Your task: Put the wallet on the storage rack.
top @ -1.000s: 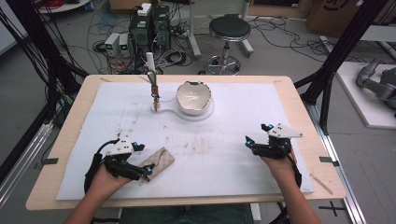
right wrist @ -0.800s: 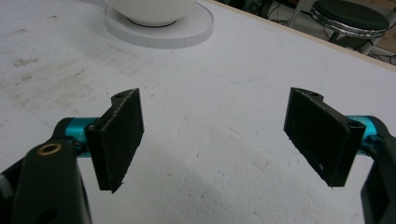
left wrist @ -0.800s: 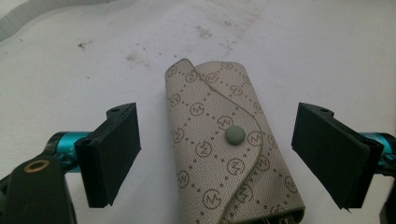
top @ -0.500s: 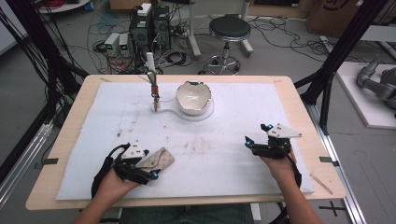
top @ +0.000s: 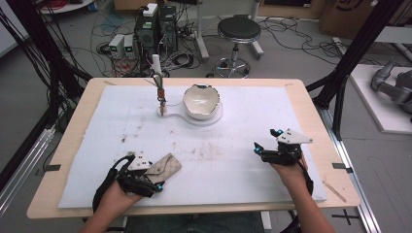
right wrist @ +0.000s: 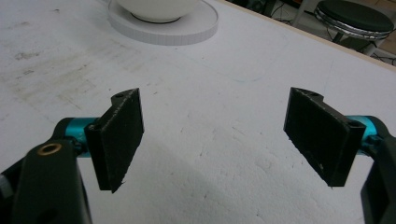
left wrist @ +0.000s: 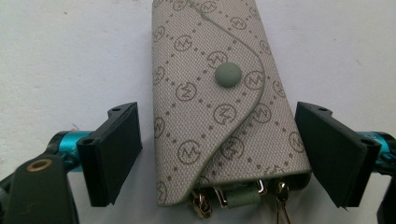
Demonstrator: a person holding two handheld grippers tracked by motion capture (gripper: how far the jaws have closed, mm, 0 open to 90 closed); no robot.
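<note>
A grey monogram key pouch (top: 165,166) with a snap button lies flat on the white mat near the front left. In the left gripper view the pouch (left wrist: 210,93) lies between my left gripper's (left wrist: 217,154) jaws, its key rings toward the camera. Those jaws have just been closing a little, and a narrow gap still shows at the left pad (left wrist: 116,149). My left gripper (top: 154,178) sits at the pouch's near end. My right gripper (top: 266,141) rests at the front right, and its jaws (right wrist: 212,135) stand wide open over bare mat.
A white bowl (top: 201,99) sits on a round white base (top: 216,118) at the back centre, with a small upright tool stand (top: 159,85) just left of it. The wooden table edge (top: 194,208) runs along the front. A stool (top: 238,29) and cables lie beyond the table.
My left hand has slid a little to the right, bringing its jaws around the near end of the pouch. The right hand and the pouch have stayed put.
</note>
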